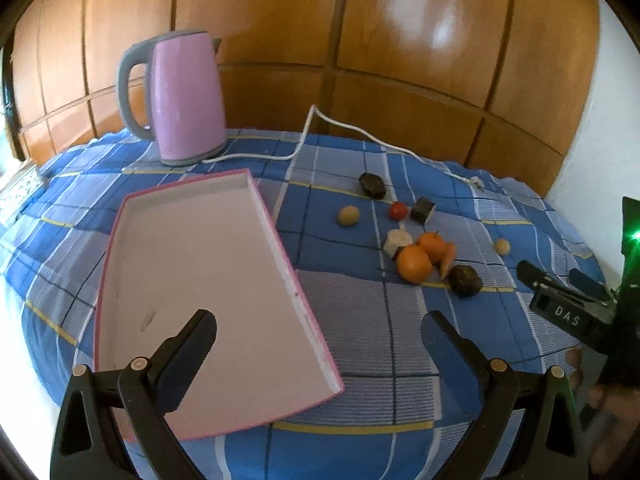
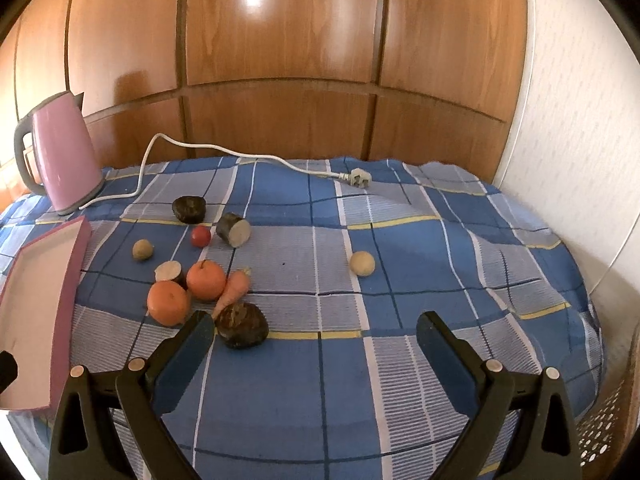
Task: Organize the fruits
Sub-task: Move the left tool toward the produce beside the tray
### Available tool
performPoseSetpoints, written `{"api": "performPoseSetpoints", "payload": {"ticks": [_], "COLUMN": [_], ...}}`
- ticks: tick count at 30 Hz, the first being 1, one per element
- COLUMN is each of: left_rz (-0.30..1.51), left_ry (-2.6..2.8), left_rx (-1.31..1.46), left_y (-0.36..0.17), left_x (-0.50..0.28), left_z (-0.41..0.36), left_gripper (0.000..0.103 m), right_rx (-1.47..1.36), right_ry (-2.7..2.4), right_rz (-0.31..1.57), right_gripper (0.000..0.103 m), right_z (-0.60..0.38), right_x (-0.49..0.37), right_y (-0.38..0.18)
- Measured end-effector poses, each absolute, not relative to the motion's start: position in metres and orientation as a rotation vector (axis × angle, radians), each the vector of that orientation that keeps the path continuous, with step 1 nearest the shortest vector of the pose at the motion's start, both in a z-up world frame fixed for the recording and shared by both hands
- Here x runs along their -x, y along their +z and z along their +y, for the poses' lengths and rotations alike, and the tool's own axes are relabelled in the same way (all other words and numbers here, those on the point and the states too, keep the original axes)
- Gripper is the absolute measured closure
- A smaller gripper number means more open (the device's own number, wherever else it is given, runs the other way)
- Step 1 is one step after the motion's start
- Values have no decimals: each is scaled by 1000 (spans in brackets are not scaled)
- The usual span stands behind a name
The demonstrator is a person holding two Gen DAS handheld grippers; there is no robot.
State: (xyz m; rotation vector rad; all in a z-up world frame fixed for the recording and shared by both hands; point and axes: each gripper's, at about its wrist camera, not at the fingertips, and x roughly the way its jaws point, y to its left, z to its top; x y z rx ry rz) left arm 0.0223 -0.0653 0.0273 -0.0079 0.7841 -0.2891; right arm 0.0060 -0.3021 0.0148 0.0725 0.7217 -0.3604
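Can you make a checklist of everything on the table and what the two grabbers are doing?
Surface: blue checked cloth, wrinkled.
Job's things: two oranges touching a carrot; red tomato; pink tray with nothing in it.
Clutter: dark lumps, cut root pieces, two tan balls.
Grippers: left gripper open above tray; right gripper open, holding nothing.
Cables: white cord, unplugged.
Surroundings: pink kettle, wooden wall panels.

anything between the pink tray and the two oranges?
Nothing. In the left wrist view only bare checked cloth separates the pink tray from the two oranges. The right wrist view shows the same bare gap.
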Motion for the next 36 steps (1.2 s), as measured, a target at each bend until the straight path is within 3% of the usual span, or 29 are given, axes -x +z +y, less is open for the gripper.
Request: {"api": "performPoseSetpoints", "payload": {"ticks": [6, 10, 15, 18, 23, 36], "left_rz": [793, 825, 844, 869, 914, 955], "left_ry": [-318, -380, -425, -451, -483, -471], "left_rx": [5, 9, -19, -36, -65, -102], "left_y": [30, 29, 24, 19, 7, -18], "left_x": [-32, -45, -56, -63, -80, -107], "left_z": [-78, -94, -118, -132, -156, -177], "left_gripper": [2, 22, 24, 34, 42, 40], "right_rx": [-112, -137, -174, -178, -181, -180], "right_ry": [-350, -353, -385, -397, -401, -412], "right_rz": [738, 760, 790, 788, 782, 803], "right_gripper": [0, 0, 0, 0, 0, 2], "right_z": [-311, -320, -335, -339, -343, -353], "right_x": [-2, 2, 6, 8, 9, 2], "right_y": [12, 8, 0, 0, 2, -7]}}
